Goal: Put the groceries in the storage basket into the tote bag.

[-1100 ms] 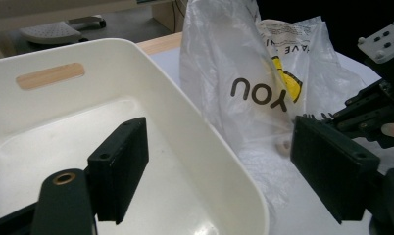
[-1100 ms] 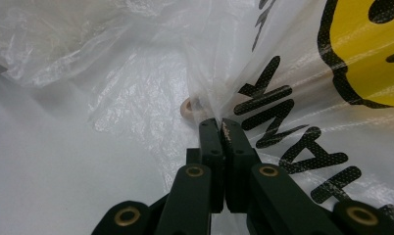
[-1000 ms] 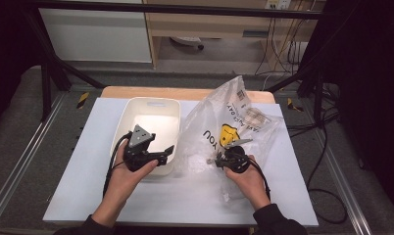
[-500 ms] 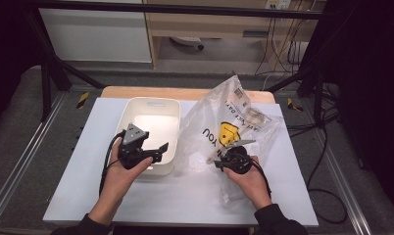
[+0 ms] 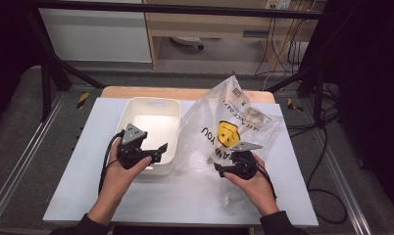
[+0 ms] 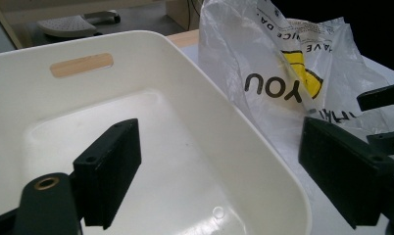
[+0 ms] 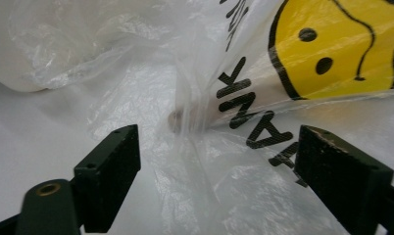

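Item one: a clear plastic bag (image 5: pixel 229 129), printed with a yellow smiley face and black lettering, is stood crumpled on the right half of the white table (image 5: pixel 77 161), just beside a white tub (image 5: pixel 153 127).

Item two: the right gripper (image 5: pixel 218 169) is held low at the bag's near side. Its jaws have just been opening and are seen spread wide in the right gripper view; folds of the bag (image 7: pixel 195 127) are seen between and beyond them, but nothing is clamped.

Item three: the left gripper (image 5: pixel 161 151) is held over the near right edge of the tub (image 6: pixel 263 161). Its jaws have also been opening a little and are set wide apart, with the tub's rim between them; no contact with the pads is seen.
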`<control>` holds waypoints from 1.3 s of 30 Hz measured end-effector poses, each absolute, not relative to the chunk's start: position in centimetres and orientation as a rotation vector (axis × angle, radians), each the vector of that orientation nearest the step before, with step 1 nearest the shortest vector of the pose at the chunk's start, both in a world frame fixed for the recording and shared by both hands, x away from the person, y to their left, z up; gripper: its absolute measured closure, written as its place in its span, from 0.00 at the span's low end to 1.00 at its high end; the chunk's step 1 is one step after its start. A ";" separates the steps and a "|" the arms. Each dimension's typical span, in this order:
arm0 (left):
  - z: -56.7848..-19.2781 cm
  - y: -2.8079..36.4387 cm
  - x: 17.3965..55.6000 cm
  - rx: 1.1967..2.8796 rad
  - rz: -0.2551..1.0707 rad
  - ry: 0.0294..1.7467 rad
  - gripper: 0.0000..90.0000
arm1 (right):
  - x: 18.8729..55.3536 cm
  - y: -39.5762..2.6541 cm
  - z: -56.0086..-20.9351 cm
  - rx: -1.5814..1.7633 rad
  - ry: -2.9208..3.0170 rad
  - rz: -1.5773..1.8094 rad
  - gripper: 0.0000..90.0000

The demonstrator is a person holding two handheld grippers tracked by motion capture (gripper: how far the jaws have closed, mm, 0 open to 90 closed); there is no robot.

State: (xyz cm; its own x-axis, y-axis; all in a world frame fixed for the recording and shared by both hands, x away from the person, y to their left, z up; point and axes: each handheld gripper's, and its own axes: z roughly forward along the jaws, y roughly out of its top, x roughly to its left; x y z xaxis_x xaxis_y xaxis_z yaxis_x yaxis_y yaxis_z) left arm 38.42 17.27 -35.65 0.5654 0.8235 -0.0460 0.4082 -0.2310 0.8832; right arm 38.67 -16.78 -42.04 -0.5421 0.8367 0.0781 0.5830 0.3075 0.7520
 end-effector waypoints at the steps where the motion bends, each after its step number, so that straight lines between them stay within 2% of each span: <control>1: -35.7 17.3 38.4 1.847 0.545 1.001 0.17 | 38.5 -16.9 -41.9 1.277 2.238 1.086 0.16; 5: -35.7 17.3 38.4 1.846 0.539 0.994 0.13 | 38.0 -17.5 -41.6 1.278 2.187 1.099 0.09; 11: -35.6 17.4 38.4 1.838 0.540 0.999 0.12 | 36.9 -18.9 -41.2 1.284 2.131 1.113 0.07; 27: -35.7 17.2 38.4 1.845 0.536 1.003 0.13 | 34.9 -24.4 -42.3 1.485 2.023 1.006 0.08; 39: -35.6 17.2 38.3 1.847 0.537 1.006 0.13 | 35.1 -24.0 -44.6 1.570 2.136 0.897 0.06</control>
State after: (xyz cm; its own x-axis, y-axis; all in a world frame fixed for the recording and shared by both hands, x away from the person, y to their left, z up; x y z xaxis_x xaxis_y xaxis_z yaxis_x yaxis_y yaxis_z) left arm 38.30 17.23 -35.64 0.5681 0.8212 -0.0531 0.4124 -0.2282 0.8820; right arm 35.09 -23.98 -44.65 -0.3310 0.9391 0.0927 0.7235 0.1895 0.6638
